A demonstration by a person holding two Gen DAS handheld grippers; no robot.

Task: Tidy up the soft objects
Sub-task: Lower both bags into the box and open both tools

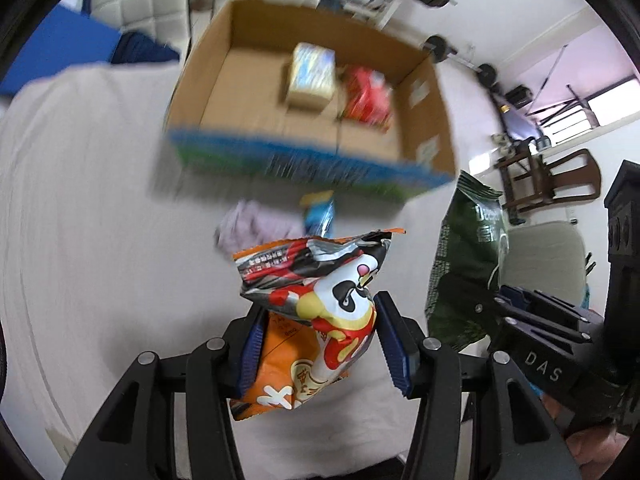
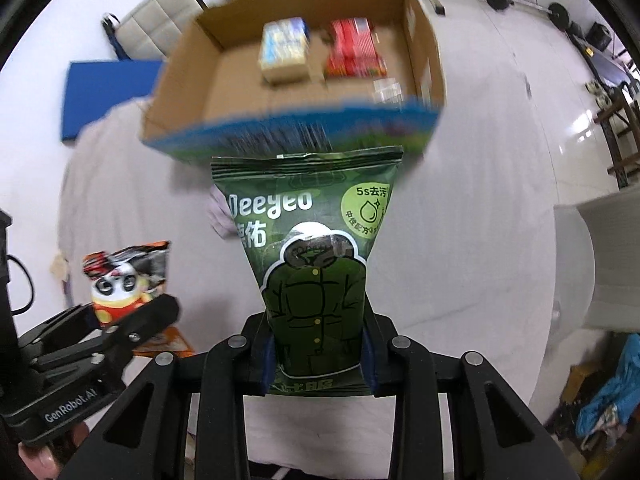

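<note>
Two packets are held at once, one in each tool. The left gripper (image 1: 316,344) has its jaws clamped on an orange snack bag (image 1: 316,312) printed with a cartoon panda; the blue pads press its sides and the crumpled top of the bag sticks up toward 12 o'clock. In the right wrist view the same bag (image 2: 124,276) shows at 9 o'clock, caught in the left gripper (image 2: 120,316).

The right gripper (image 2: 318,350) has its jaws squeezed on the lower part of a dark green pouch (image 2: 314,248) with a jacket drawing on it, which stands upright and widens toward its sealed top. From the left wrist camera that pouch (image 1: 464,264) sits at 3 o'clock.

Beyond both packets, at 12 o'clock, an open cardboard box (image 1: 432,92) with a blue and green printed front rests on a table (image 1: 88,208) draped in pale cloth. Inside the box lie a pale yellow packet (image 1: 312,76) and, just to its right, a red packet (image 1: 366,94).

Between the box and the snack bag, a small lilac cloth (image 1: 256,228) and a small blue packet (image 1: 318,212) lie on the table, both blurred.

A blue mat (image 2: 108,96) lies on the floor at 10 o'clock in the right wrist view.
</note>
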